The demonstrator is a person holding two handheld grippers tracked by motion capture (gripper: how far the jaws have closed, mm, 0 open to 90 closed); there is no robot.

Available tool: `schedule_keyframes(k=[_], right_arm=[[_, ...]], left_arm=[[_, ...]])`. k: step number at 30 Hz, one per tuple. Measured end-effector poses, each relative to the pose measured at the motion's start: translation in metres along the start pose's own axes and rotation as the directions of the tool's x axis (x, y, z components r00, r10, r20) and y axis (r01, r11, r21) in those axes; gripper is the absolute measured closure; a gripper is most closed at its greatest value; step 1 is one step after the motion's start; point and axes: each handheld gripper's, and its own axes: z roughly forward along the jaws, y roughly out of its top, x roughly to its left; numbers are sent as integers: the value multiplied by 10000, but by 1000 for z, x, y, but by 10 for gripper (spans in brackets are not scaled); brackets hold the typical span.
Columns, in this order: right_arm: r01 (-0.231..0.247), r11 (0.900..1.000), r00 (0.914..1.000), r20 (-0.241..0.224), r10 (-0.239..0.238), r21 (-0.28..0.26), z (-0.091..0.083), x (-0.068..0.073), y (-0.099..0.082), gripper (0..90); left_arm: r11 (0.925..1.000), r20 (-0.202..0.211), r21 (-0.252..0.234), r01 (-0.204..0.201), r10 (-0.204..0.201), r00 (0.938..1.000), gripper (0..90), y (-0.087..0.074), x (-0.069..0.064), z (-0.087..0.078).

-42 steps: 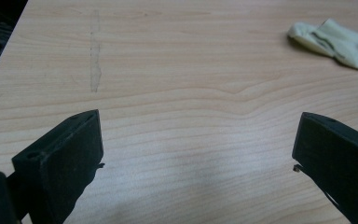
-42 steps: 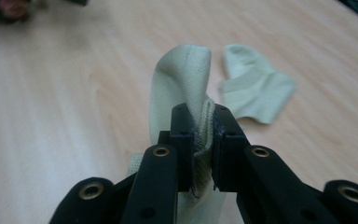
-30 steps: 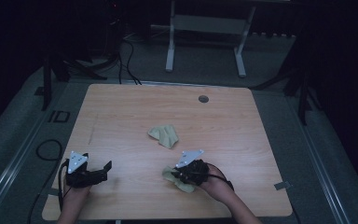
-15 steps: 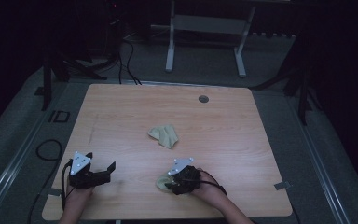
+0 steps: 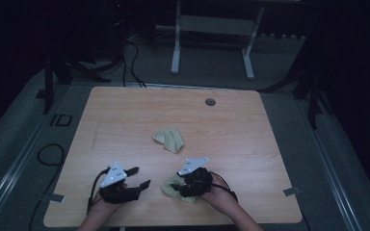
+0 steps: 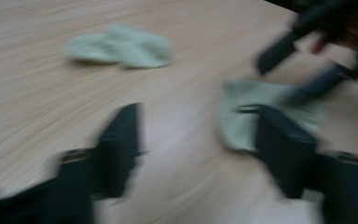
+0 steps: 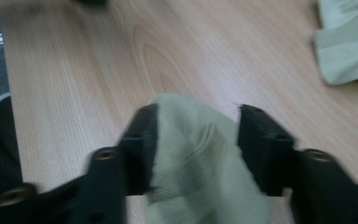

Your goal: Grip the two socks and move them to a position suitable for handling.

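The right gripper (image 7: 193, 140) has a pale green sock (image 7: 193, 163) between its jaws, which have just been closing – whether the pads pinch it I cannot tell. The sock lies at the table's (image 5: 250, 139) near edge. The left gripper (image 5: 137, 177) stands unclenched just beside it, jaws narrowing with nothing between – a second sock (image 5: 171, 139) rests mid-table.

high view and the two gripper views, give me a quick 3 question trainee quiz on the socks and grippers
1. How many pale green socks lie on the table?
2. True or false: the left gripper has a sock between its jaws.
3. Which sock sits between the jaws of the right gripper? A) the one at mid table B) the one near the table's front edge

Key
1. Two: the far sock at mid table and the near sock by the front edge.
2. False: its jaws stand apart over bare wood, beside the near sock.
3. B. The right gripper view shows the near sock lying between the jaws; whether the pads press on it is hard to tell.
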Motion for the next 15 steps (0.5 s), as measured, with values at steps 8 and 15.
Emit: schedule_keyframes(k=[8, 15], right_arm=[[-191, 9997, 9998, -17, 191, 146, 3, 1, -1, 641], [-574, 9964, 9983, -45, 578, 620, 17, -4, -6, 598]], left_arm=[[9817, 1321, 1298, -1396, 1224, 9836, 861, 9, -30, 39], [9548, 1576, 2538, -1547, 1170, 9805, 893, 3, -27, 61]])
